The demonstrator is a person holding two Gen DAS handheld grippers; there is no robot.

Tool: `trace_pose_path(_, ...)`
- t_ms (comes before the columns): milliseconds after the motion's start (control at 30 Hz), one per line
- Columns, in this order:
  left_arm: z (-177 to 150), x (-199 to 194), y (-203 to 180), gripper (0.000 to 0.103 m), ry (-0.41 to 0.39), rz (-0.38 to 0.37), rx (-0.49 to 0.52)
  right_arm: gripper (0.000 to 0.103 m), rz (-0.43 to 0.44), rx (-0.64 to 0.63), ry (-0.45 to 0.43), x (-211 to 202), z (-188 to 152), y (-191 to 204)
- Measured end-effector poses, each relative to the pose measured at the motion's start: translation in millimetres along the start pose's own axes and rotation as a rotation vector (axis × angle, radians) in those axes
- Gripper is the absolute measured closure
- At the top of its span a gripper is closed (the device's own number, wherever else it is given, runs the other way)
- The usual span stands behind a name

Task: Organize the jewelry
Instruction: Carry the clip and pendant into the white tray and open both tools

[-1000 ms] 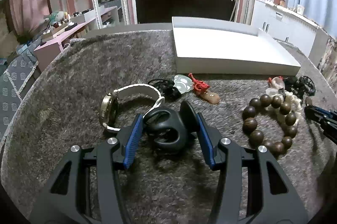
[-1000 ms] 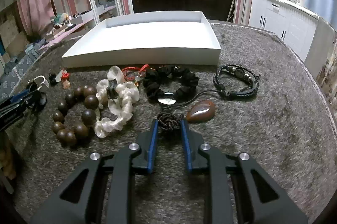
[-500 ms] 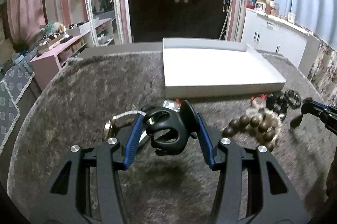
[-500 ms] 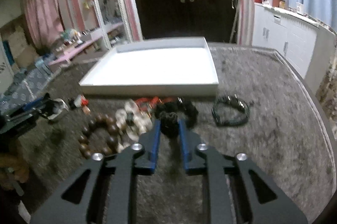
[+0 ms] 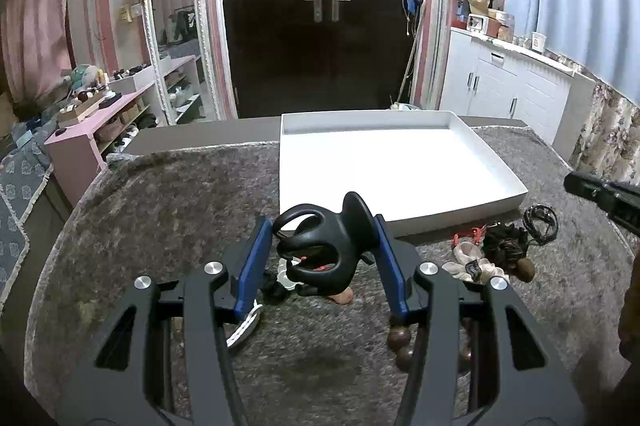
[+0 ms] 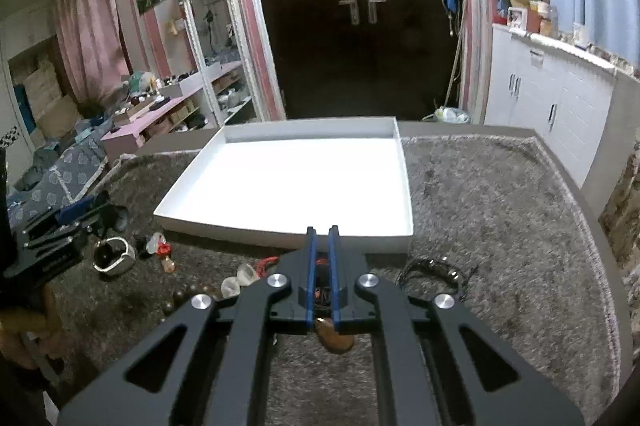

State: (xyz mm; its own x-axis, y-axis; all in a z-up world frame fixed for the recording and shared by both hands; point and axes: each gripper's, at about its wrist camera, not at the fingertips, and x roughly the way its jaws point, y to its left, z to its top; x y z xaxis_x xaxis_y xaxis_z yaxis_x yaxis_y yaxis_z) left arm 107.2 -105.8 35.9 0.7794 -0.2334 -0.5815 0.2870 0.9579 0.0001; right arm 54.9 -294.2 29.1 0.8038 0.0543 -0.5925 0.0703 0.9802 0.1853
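One shallow white tray [image 5: 400, 161], square with low matte walls, sits on a shaggy grey carpet-like cover [image 5: 168, 209]; everything else lies on the viewer's side of it.

The left gripper [image 5: 320, 250] is clamped on a glossy black claw hair clip [image 5: 320, 246], its curved teeth interlocked, held just in front of the tray's near wall and clear of the cover. The right gripper [image 6: 322, 266] has its blue pads pressed nearly together, in front of that same wall; whether a cord is pinched between them is unclear, though a smooth brown teardrop pendant [image 6: 334, 338] shows just beneath it.

Only the left wrist view shows the clip's shape, a dark fuzzy scrunchie [image 5: 504, 246] and pale translucent beads [image 5: 472, 266] before the tray's right corner. Only the right wrist view shows one white-strapped watch [image 6: 112, 256] off the tray's left corner, and a thin black braided bracelet [image 6: 432, 274] near its right corner. Round brown wooden beads [image 5: 400, 340] peek out under the left gripper's right finger.
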Motion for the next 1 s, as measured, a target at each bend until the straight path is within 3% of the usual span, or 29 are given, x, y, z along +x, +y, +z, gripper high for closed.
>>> trace_pose_path(33,-1.3,0.0,0.5,0.053,0.002,-0.001,-0.001,0.095,0.003,-0.009,0.019,3.9,-4.3,0.7)
trace_pose_path(100,-5.4,1.0,2.1,0.053,0.009,-0.002,-0.005,0.068,0.001,-0.024,0.078,17.0,-18.6,2.2)
trace_pose_path(133,-6.6,2.2,1.7,0.053,0.013,-0.002,-0.005,0.046,0.002,-0.023,0.091,21.2,-25.8,1.6)
trace_pose_path(167,-9.8,3.2,3.1,0.053,0.019,-0.001,-0.007,0.046,0.001,-0.031,0.114,27.8,-33.7,1.5)
trace_pose_path(300,-17.1,8.6,3.9,0.053,0.04,0.005,-0.006,0.049,-0.003,-0.055,0.171,47.6,-49.9,3.5)
trace_pose_path(400,-18.9,11.0,2.7,0.053,0.046,0.006,-0.003,0.066,-0.018,-0.09,0.213,65.8,-53.9,6.3)
trace_pose_path(433,-19.3,11.1,2.7,0.053,0.048,0.005,-0.002,0.077,-0.025,-0.098,0.223,69.4,-56.0,7.4)
trace_pose_path(567,-19.5,10.6,2.5,0.053,0.051,0.003,-0.003,0.087,-0.017,-0.1,0.228,71.5,-54.8,4.9)
trace_pose_path(733,-17.9,9.7,2.5,0.053,0.047,0.005,0.001,0.093,0.024,-0.054,0.185,52.1,-43.5,-4.9)
trace_pose_path(1000,1.6,10.1,-4.5,0.053,0.022,-0.002,0.022,0.094,0.039,-0.055,0.115,38.2,-13.7,-3.4)
